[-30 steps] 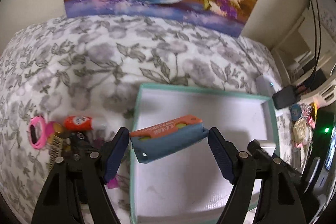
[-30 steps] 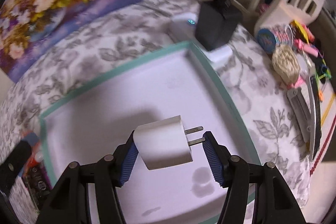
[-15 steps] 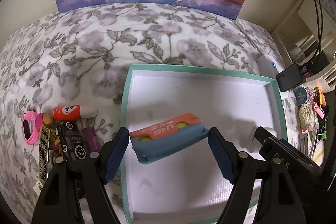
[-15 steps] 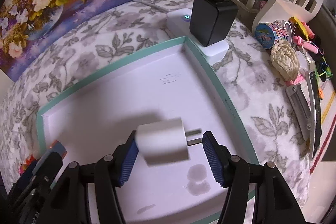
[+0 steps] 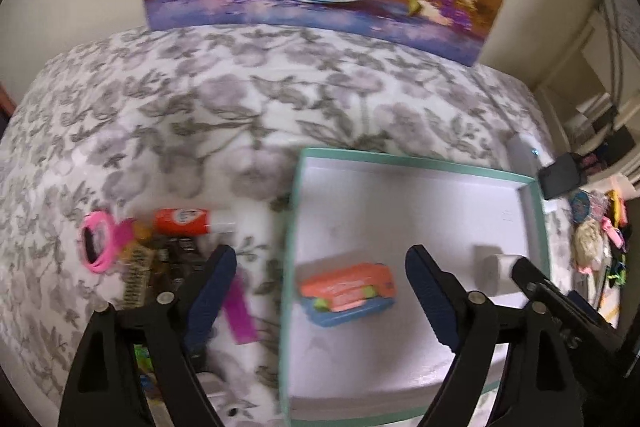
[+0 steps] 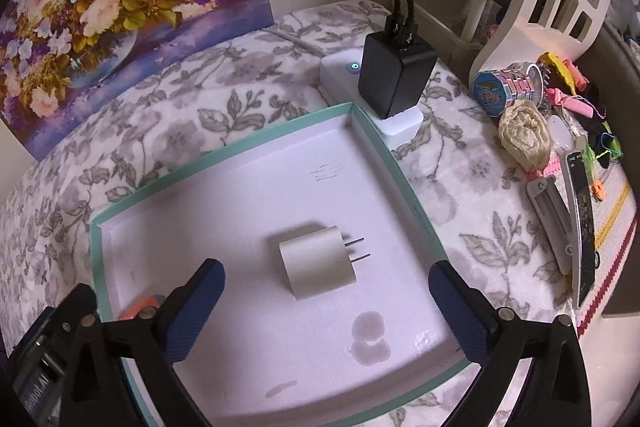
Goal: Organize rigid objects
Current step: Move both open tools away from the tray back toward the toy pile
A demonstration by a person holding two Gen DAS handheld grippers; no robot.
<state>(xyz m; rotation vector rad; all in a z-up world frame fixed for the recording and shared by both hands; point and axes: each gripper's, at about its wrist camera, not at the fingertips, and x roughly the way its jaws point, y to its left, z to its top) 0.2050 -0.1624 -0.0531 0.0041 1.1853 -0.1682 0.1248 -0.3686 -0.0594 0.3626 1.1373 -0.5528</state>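
Note:
A white tray with a teal rim (image 5: 534,211) (image 6: 224,151) lies on the floral cloth. An orange and blue box (image 5: 347,293) lies inside it near the left wall; its tip shows in the right wrist view (image 6: 144,304). A white plug adapter (image 6: 318,261) lies in the tray's middle, prongs pointing right; it also shows in the left wrist view (image 5: 494,273). My left gripper (image 5: 316,297) is open and empty above the tray's left edge. My right gripper (image 6: 326,309) is open and empty, just in front of the adapter.
Left of the tray lie a pink ring (image 5: 96,242), an orange tube (image 5: 186,221), a purple piece (image 5: 240,307) and dark items. A black charger (image 6: 396,75) sits on a white power strip (image 6: 340,73) behind the tray. Hair clips, a cylinder (image 6: 504,89) and clutter lie right.
Both grippers opened. The orange and blue box dropped from the left gripper into the tray. The white adapter dropped from the right gripper onto the tray floor. Both grippers pulled back.

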